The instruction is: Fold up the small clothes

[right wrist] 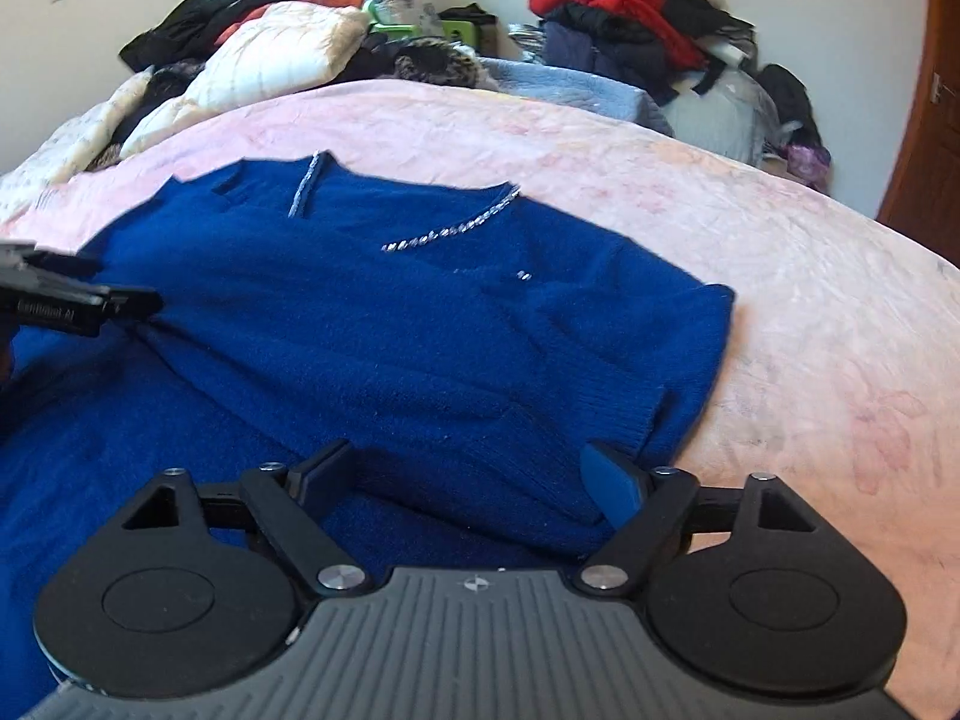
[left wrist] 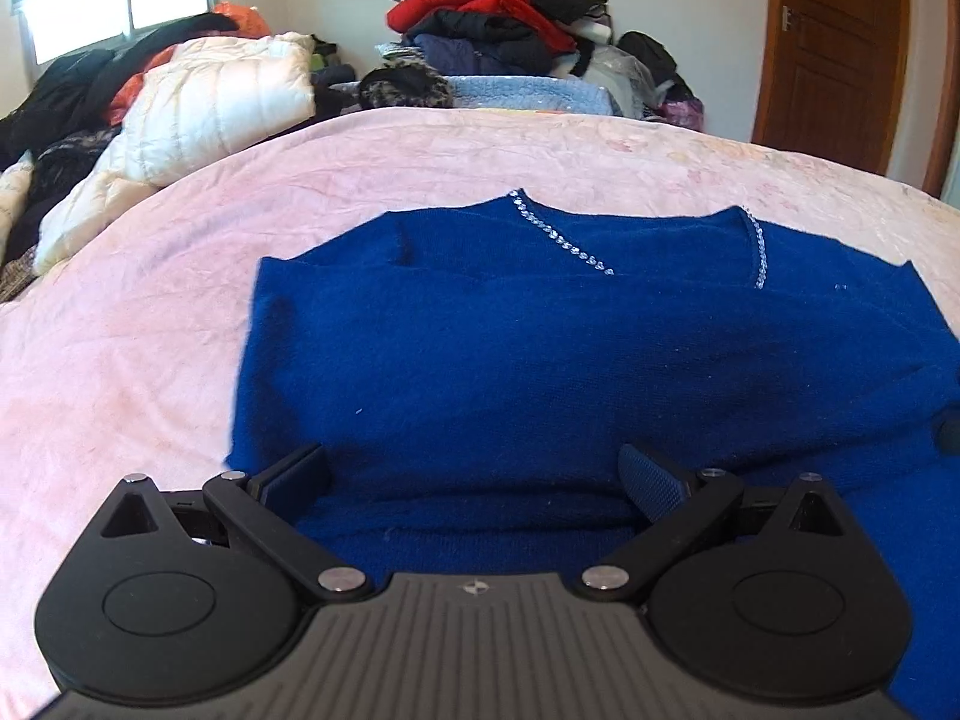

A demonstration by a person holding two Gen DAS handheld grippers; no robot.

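Blue sweater [left wrist: 540, 360] spread out flat on a pink bed cover [left wrist: 150, 330], neck end far away, bottom edge close by. Shiny beads [left wrist: 561, 237] sewn along the V neck. Sides of the sweater folded in over the middle, sleeves tucked across (hard to say just how the layers sit, all one dark blue).

Left hand-held gripper [left wrist: 474, 480] low over the near edge of the sweater, jaws spread wide apart, blue cloth lying between them but not pinched. Same hand-held gripper poking into the right wrist view as a dark blurry shape at the left edge [right wrist: 72, 300].

Right hand-held gripper [right wrist: 474, 480] over the sweater's near right corner, jaws also wide apart, a thick fold of cloth lying between them, let go and not squeezed.

Farther back on the bed: a puffy white coat [left wrist: 222, 102] and dark clothes [left wrist: 66, 90] on the left. Past the bed, a tall heap of clothes [left wrist: 498, 18] with red ones on top. Bright window [left wrist: 120, 12] in the far left wall. Brown wooden door [left wrist: 834, 36] on the right.
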